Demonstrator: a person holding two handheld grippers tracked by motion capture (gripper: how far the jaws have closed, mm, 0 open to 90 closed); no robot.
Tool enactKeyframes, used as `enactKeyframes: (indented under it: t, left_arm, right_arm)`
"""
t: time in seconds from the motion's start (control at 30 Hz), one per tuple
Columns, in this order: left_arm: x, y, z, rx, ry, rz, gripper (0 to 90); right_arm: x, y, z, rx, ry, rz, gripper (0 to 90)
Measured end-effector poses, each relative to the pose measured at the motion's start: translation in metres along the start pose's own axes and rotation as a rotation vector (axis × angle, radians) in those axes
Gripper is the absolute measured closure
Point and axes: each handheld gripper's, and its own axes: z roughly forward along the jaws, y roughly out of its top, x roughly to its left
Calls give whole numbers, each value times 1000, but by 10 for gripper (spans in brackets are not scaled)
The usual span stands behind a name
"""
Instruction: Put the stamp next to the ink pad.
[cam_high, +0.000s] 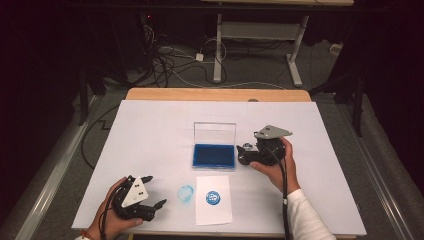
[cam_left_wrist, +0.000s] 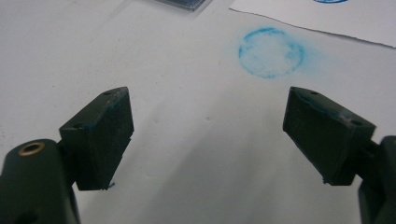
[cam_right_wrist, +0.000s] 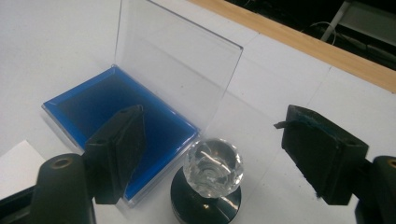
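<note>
A stamp (cam_right_wrist: 212, 167) with a clear faceted knob on a round black base stands upright on the white table, just right of the blue ink pad (cam_right_wrist: 116, 122). The pad's clear lid (cam_right_wrist: 175, 70) stands open. My right gripper (cam_right_wrist: 212, 114) is open, its jaws wide on either side of the stamp's knob without touching it. In the high view the right gripper (cam_high: 243, 152) sits at the right edge of the ink pad (cam_high: 214, 155). My left gripper (cam_high: 156, 190) rests open near the table's front left, with nothing between its jaws (cam_left_wrist: 208, 93).
A white sheet of paper (cam_high: 213, 200) bearing a round blue stamp print lies at the front centre. A blue ring smudge (cam_left_wrist: 271, 52) marks the table left of the sheet, ahead of the left gripper. A wooden table edge (cam_high: 217, 94) runs along the back.
</note>
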Motion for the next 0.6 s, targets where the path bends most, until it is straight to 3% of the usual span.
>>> enactKeyframes:
  t: [0.1, 0.3, 0.6]
  left_arm:
    - [0, 0, -1, -4, 0, -2, 161]
    - [1, 0, -1, -7, -1, -12, 160]
    - [1, 0, 0, -4, 0, -11, 160]
  right_arm:
    - [1, 0, 0, -10, -1, 9, 199]
    - [4, 3, -2, -11, -38, -29, 188]
    - [8, 6, -13, -62, -28, -40, 166]
